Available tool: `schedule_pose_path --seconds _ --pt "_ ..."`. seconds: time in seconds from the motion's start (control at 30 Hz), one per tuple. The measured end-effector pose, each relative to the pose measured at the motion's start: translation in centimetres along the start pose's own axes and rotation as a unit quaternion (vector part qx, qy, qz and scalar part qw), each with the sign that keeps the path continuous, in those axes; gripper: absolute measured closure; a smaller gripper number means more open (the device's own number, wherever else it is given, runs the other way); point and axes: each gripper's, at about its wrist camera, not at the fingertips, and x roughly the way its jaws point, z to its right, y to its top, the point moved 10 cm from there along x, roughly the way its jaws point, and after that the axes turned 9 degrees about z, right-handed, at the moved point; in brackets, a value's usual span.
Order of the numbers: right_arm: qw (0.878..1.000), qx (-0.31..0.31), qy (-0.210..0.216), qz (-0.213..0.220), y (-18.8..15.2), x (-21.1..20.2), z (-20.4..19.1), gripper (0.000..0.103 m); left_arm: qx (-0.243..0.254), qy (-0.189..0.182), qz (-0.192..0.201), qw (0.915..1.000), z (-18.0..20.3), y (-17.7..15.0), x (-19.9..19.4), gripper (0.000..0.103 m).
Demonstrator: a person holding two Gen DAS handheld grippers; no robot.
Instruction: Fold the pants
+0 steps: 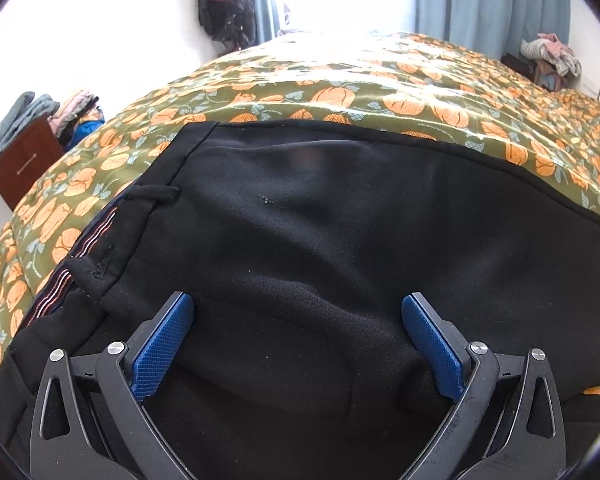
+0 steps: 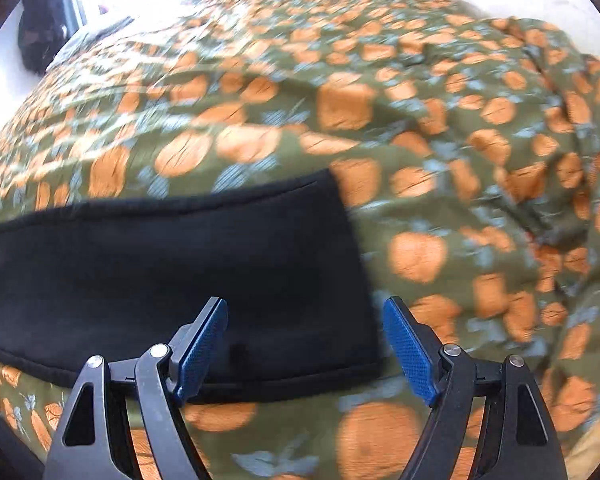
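Black pants [image 1: 320, 232] lie flat on a bed with a green quilt printed with orange pumpkins [image 1: 340, 92]. In the left wrist view the waistband with a striped inner lining [image 1: 88, 248] is at the left. My left gripper [image 1: 298, 312] is open just above the upper part of the pants, holding nothing. In the right wrist view the leg end of the pants [image 2: 220, 256] lies across the quilt [image 2: 460, 160], its hem at the right. My right gripper [image 2: 306, 316] is open over the hem's near corner, holding nothing. This view is blurred by motion.
A wooden nightstand [image 1: 24, 160] with piled clothes stands left of the bed. Dark clothes hang on the wall [image 1: 224, 4] by the blue curtains [image 1: 492, 0]. A heap of clothes on a box [image 1: 548, 60] sits at the far right.
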Motion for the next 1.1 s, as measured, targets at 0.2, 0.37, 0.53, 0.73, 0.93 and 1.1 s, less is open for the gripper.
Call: schedule_pose_path --seconds 0.2,0.37,0.53,0.73,0.93,1.1 --pt "1.000 0.009 0.015 0.018 4.7 0.1 1.5 0.018 0.000 0.002 0.003 1.0000 0.1 -0.1 0.0 0.000" --pt "0.999 0.013 0.031 -0.032 6.5 3.2 0.6 0.022 0.000 0.002 0.004 1.0000 0.1 -0.2 0.0 0.000" --pt "0.998 0.015 0.040 -0.045 6.3 5.1 -0.6 0.036 0.000 0.002 0.005 1.0000 0.1 -0.2 0.0 0.000" --pt "0.996 0.035 0.070 -0.052 5.7 5.8 -1.5 0.033 0.000 0.002 0.005 1.0000 0.1 -0.2 0.1 0.001" --pt "0.995 0.033 0.089 -0.041 5.9 4.4 -1.2 0.088 0.000 0.003 0.006 1.0000 0.1 -0.2 0.1 0.001" --pt "0.994 0.021 0.109 0.022 6.5 -0.4 -1.1 0.094 0.001 0.005 0.005 1.0000 0.1 -0.2 0.2 0.001"
